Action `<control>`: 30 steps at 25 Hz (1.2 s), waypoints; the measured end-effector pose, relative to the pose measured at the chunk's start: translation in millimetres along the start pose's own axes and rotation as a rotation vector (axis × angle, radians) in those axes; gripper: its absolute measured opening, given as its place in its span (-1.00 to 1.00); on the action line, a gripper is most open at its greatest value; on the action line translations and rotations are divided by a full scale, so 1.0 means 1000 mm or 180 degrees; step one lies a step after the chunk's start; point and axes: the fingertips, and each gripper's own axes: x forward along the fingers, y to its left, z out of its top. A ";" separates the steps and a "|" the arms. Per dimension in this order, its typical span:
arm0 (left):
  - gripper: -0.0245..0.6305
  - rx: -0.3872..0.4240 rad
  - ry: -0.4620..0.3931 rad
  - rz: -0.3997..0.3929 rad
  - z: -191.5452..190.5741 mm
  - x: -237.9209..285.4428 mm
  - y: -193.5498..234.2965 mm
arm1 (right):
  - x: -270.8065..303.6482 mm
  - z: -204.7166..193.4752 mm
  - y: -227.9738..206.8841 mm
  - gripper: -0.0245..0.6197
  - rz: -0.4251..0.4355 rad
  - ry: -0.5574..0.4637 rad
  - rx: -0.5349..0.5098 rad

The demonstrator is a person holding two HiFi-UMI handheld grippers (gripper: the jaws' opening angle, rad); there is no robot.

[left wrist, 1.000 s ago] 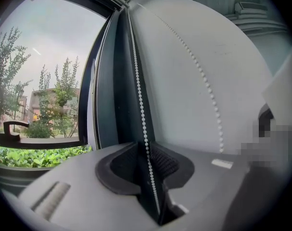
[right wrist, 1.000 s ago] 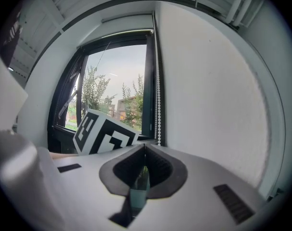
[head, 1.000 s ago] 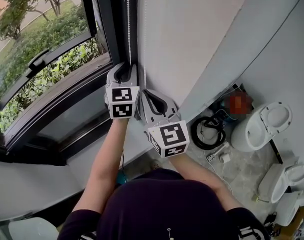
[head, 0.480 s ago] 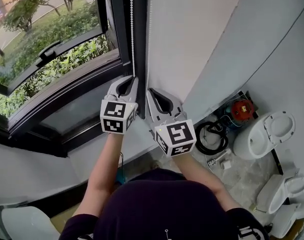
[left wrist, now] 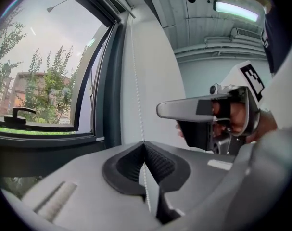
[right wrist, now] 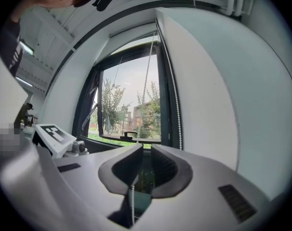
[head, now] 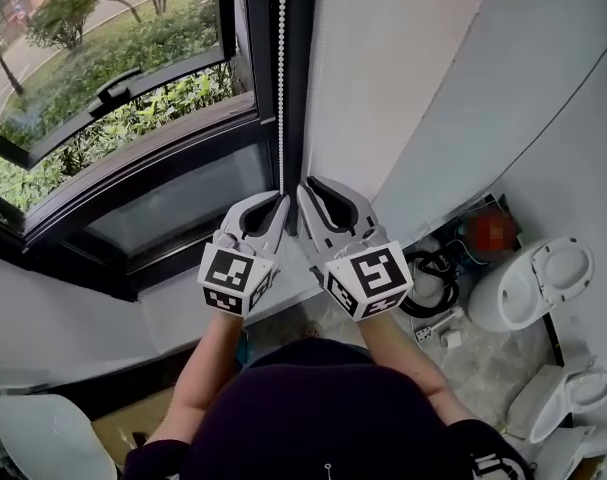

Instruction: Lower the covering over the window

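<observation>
The person is standing at the window and holding both grippers out side by side against the dark frame at its right edge. The left gripper is gripping the bead chain, which is hanging straight down along that frame. In the left gripper view its jaws are pressing together, with the beads running between the pads and out on the near side.

The right gripper is sitting just to the right, its tips almost touching the left one's. Its jaws are drawn in close as well, leaving only a thin slit at the far end. A strand of the chain is dangling from between them on the near side, so they appear to be clamping it. In the right gripper view another strand is running up beside the frame, to the right of the jaws.

The blind seems to be sitting rolled up as a pale strip along the top of the window, and the glass below it is showing trees and shrubs outside. The window handle is lying at the far left. White toilets are standing on the floor at the right, under the pale wall.
</observation>
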 end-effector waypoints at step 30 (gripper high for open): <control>-0.89 -0.0667 0.1132 -0.0594 -0.167 -0.018 -0.088 | -0.022 0.003 0.016 -0.88 0.0134 -0.0070 0.0036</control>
